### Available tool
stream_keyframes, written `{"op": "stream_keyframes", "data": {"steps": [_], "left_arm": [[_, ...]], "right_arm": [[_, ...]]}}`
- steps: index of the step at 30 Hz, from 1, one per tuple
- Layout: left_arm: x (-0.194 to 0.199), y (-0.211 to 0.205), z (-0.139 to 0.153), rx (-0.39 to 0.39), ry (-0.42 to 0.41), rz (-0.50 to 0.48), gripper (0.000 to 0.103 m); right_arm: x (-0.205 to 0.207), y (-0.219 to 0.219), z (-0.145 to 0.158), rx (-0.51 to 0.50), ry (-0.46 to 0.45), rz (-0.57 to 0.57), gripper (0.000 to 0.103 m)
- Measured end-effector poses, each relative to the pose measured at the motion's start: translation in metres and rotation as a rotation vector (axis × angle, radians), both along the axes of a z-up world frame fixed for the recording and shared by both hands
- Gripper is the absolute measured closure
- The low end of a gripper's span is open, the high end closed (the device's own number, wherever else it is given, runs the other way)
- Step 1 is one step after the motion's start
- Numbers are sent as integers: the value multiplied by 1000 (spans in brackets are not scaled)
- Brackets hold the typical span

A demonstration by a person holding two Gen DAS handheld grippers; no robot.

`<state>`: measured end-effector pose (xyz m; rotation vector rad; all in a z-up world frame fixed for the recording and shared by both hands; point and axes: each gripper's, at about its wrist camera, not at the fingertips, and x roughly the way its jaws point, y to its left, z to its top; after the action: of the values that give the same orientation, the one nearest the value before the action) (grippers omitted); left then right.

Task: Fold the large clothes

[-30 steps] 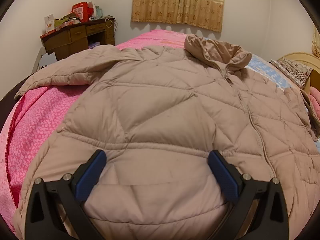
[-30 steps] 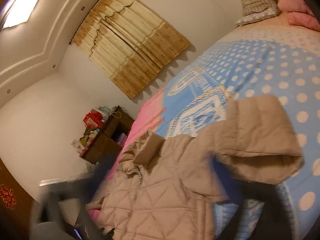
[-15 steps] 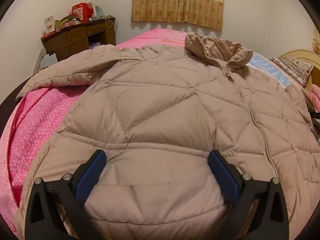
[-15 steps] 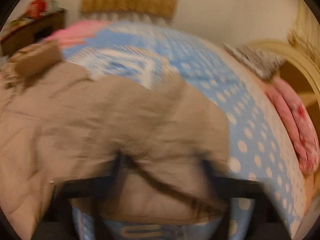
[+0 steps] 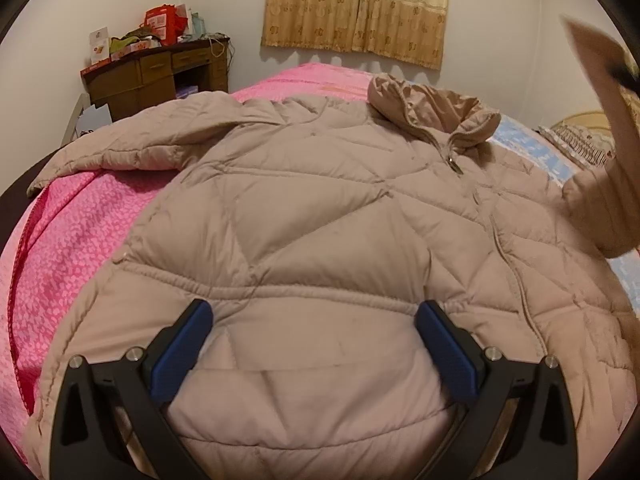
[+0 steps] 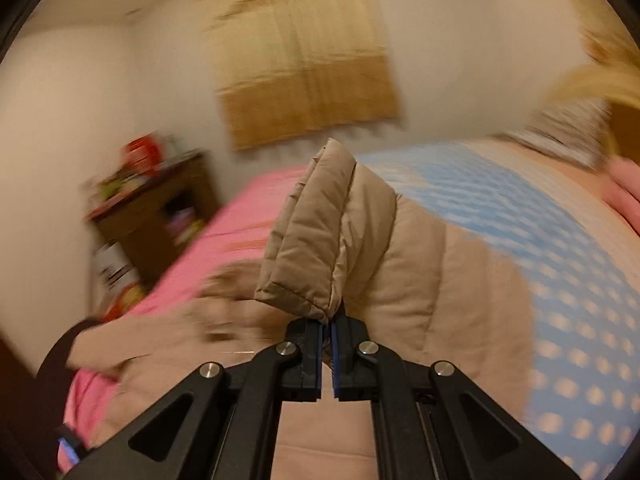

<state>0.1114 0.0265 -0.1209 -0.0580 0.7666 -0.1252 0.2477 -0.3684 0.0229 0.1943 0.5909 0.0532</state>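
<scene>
Bedroom walls and a bed (image 5: 76, 216) spread with pink and blue-dotted covers frame the scene. Left tongs (image 5: 314, 344) stand wide open low over the hem of a beige quilted jacket (image 5: 320, 208), their blue pads (image 5: 182, 350) clear of the fabric, angled downward. Right tongs (image 6: 329, 322) are clamped shut on the cuff of the jacket's sleeve (image 6: 316, 236), having just closed within the last moment, and the sleeve stands raised above the blue-dotted cover (image 6: 520, 232). From the left wrist view that lifted sleeve (image 5: 612, 128) is blurred and cut off at the right edge. The jacket lies front up, zipped, collar toward the far wall, its other sleeve stretched left across the pink cover. Beyond, a wooden desk (image 5: 160, 72) carries red boxes whose print is too small to read, and yellow curtains (image 5: 356, 4) hang on the far wall. Most of the right wrist view is smeared by motion.
</scene>
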Motion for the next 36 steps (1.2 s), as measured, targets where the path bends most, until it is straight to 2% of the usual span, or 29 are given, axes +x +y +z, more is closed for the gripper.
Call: {"op": "stream_keyframes", "data": {"steps": [3, 7, 9, 11, 12, 13, 14, 15, 16, 17, 18, 20, 24, 25, 26, 27, 28, 31, 33, 36], "left_arm": [[-4, 6, 2, -45, -13, -6, 0], [-7, 14, 4, -96, -26, -14, 0], [-8, 16, 4, -113, -31, -19, 0], [-8, 16, 5, -121, -32, -22, 0], [-7, 16, 5, -123, -32, -22, 0], [-7, 16, 5, -124, -32, -23, 0], [-7, 16, 4, -124, -31, -24, 0], [-7, 16, 5, -126, -30, -25, 0], [-7, 16, 5, -128, -30, -26, 0], [-7, 16, 4, -130, -30, -26, 0], [-7, 16, 5, -130, -30, -27, 0], [-7, 16, 4, -130, -29, -27, 0], [-8, 16, 4, -126, -28, -26, 0], [-8, 15, 5, -124, -27, -26, 0], [-9, 15, 4, -123, -26, -26, 0], [-9, 14, 5, -122, -26, -26, 0], [-8, 14, 5, -120, -25, -25, 0], [-6, 12, 3, -109, -23, -23, 0], [-5, 12, 3, -98, -20, -21, 0], [-4, 12, 2, -87, -17, -18, 0]], "right_arm": [[27, 77, -23, 27, 29, 148, 101], [68, 163, -92, 36, 126, 334, 101], [80, 188, -126, 33, 184, 386, 99], [96, 199, -160, 102, 271, 445, 97], [103, 199, -177, 172, 332, 481, 96], [108, 196, -188, 249, 380, 503, 91], [107, 198, -192, 303, 394, 513, 71], [106, 194, -192, 379, 390, 534, 59], [106, 189, -190, 463, 377, 564, 29], [106, 185, -185, 540, 361, 595, 5], [106, 182, -178, 599, 349, 624, 3], [98, 186, -162, 580, 335, 628, 3], [86, 173, -132, 367, 250, 535, 4], [81, 162, -131, 304, 256, 489, 14], [77, 157, -129, 270, 259, 467, 43], [71, 144, -130, 223, 265, 423, 56], [65, 125, -131, 197, 267, 368, 63], [44, 57, -125, 130, 230, 178, 63], [34, 22, -122, 47, 213, 36, 63], [26, -27, -139, 23, 253, -84, 63]]}}
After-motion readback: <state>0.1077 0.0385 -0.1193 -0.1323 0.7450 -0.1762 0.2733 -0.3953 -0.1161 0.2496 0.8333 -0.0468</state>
